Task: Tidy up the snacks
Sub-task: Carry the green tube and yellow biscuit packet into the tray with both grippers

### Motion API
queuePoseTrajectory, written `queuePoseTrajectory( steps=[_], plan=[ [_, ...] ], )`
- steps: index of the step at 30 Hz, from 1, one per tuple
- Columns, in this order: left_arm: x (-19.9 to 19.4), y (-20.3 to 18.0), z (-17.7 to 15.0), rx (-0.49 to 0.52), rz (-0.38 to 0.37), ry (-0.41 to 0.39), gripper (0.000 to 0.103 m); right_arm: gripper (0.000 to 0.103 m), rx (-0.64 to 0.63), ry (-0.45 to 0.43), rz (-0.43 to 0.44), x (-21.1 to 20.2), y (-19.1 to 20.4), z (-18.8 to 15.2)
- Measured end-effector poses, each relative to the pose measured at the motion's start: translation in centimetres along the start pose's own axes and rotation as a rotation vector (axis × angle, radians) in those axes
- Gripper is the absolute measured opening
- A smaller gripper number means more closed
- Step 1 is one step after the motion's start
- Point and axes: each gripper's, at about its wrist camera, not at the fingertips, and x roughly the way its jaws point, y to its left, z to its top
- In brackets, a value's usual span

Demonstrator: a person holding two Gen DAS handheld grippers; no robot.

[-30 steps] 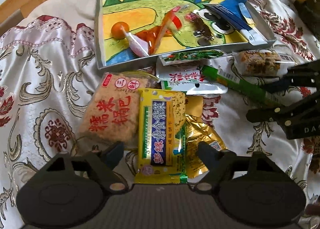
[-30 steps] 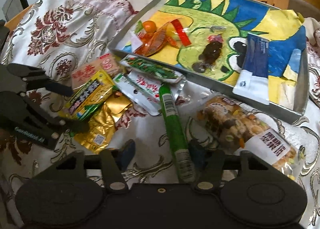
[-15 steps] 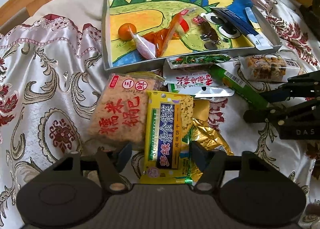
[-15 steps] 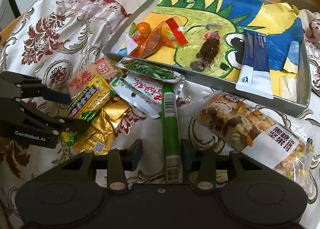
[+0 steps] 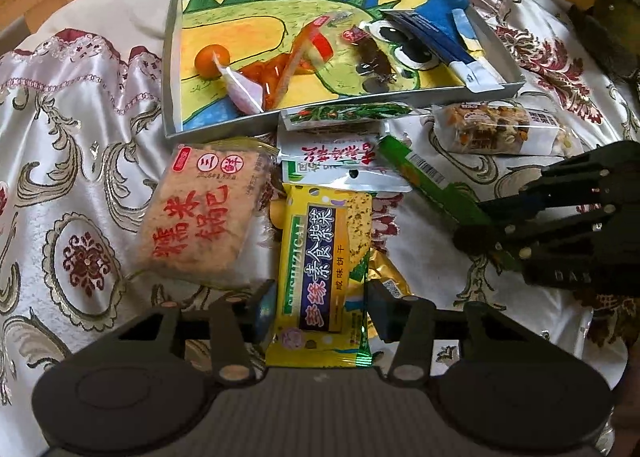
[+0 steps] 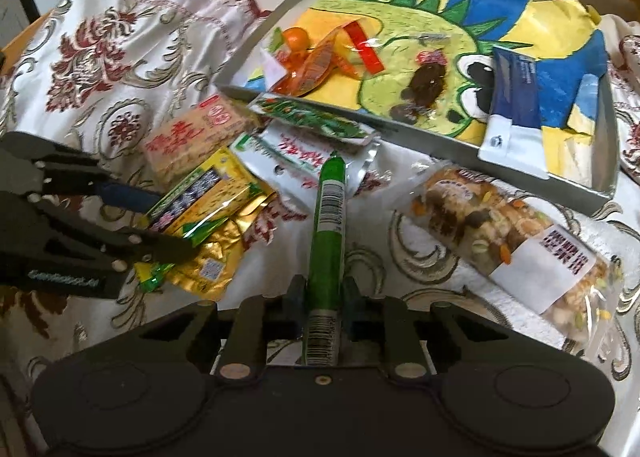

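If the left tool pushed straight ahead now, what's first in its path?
Beyond the yellow biscuit packet between the left tool fingers, probably the white red-lettered pouch, then the grey tray; depth is uncertain.

Yellow cracker packet (image 5: 320,277) and green tube (image 6: 328,233) lie below the painted tray (image 5: 170,69).

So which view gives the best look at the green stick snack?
The right wrist view: the green stick snack runs up the middle with its barcode visible, its near end between the right gripper fingers. The left wrist view shows it slanted, partly behind that gripper.
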Motion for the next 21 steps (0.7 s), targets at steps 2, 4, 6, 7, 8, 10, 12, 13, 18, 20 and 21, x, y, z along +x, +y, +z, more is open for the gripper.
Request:
queuePoseTrajectory(
  steps=[2,4,6,7,8,10,12,13,18,20,21],
  plan=[
    [0.1,0.1,0.1,-0.006,0.001,0.003,0.055,0.041,-0.017,-0.021,0.000,0.2,0.2,-0.1],
    [0.1,0.1,0.1,0.005,0.009,-0.003,0.055,0.042,-0.036,-0.036,-0.014,0.6,0.5,0.1],
    [0.1,0.0,0.1,0.019,0.019,-0.007,0.056,0.042,-0.039,-0.051,-0.025,0.9,0.7,0.3],
    [0.2,-0.1,0.1,0.024,0.026,-0.009,0.056,0.042,-0.032,-0.055,-0.024,0.9,0.7,0.4],
    [0.2,-0.2,0.1,0.026,0.029,-0.010,0.056,0.042,-0.024,-0.055,-0.022,1.0,0.6,0.5],
    [0.3,-0.2,0.2,0.026,0.033,-0.013,0.056,0.042,-0.002,-0.058,-0.017,0.9,0.4,0.5],
    [0.3,-0.1,0.3,0.023,0.036,-0.020,0.056,0.042,0.038,-0.062,-0.002,1.0,0.0,0.5],
    [0.3,-0.1,0.3,0.021,0.038,-0.022,0.056,0.041,0.059,-0.064,0.005,1.0,-0.2,0.6],
    [0.3,0.5,0.6,-0.011,0.031,-0.017,0.052,0.034,0.141,-0.067,0.018,1.2,-1.0,0.8],
    [0.3,0.5,0.6,-0.024,0.038,-0.009,0.052,0.028,0.136,-0.053,0.001,1.3,-0.8,0.8],
    [0.2,0.6,0.6,-0.032,0.042,-0.005,0.052,0.024,0.128,-0.045,-0.012,1.3,-0.7,0.8]
  ],
)
